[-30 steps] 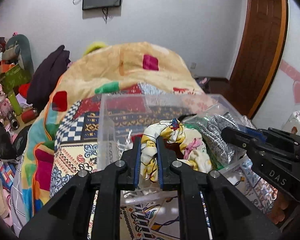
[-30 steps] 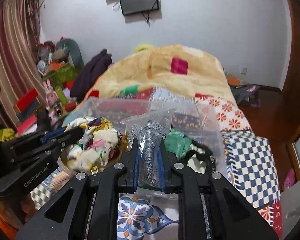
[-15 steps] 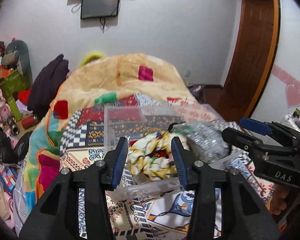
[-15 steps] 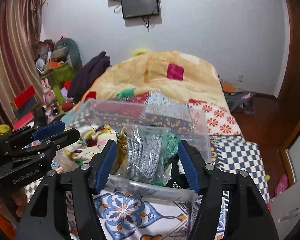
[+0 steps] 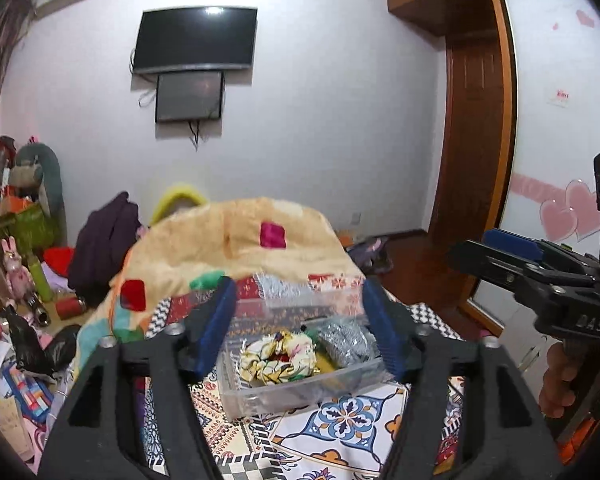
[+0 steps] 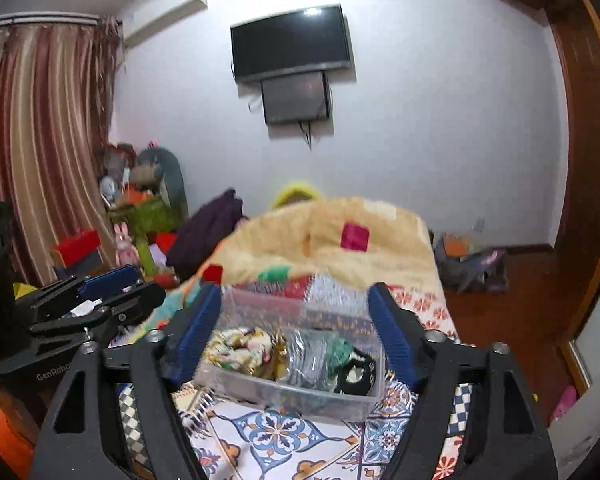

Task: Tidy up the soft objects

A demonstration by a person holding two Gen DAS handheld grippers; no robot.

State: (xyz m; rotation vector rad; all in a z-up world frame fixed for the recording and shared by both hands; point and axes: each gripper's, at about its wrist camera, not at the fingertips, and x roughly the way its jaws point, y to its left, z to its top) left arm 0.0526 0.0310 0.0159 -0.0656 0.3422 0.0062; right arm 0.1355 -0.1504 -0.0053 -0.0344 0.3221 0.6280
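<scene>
A clear plastic bin (image 5: 260, 394) (image 6: 284, 396) sits on the patterned bedspread. Inside lie a yellow floral cloth (image 5: 274, 362) (image 6: 236, 346), a bagged silver-grey item (image 5: 346, 340) (image 6: 306, 354), a green cloth (image 6: 340, 350) and a black-and-white item (image 6: 356, 374). My left gripper (image 5: 300, 328) is open and empty, raised back from the bin. My right gripper (image 6: 296, 332) is open and empty too, also pulled back above the bin's near side. Each gripper shows at the edge of the other's view: the right one (image 5: 500, 256), the left one (image 6: 124, 288).
A beige patchwork blanket (image 5: 236, 240) is heaped on the bed behind the bin. A dark garment (image 5: 104, 236) and toys and clutter (image 5: 20, 240) lie to the left. A TV (image 5: 196, 40) hangs on the far wall. A wooden door (image 5: 476, 152) stands at the right.
Both grippers opened, letting go of the floral cloth and the bagged silver item into the bin. Both then pulled up and back from the bin.
</scene>
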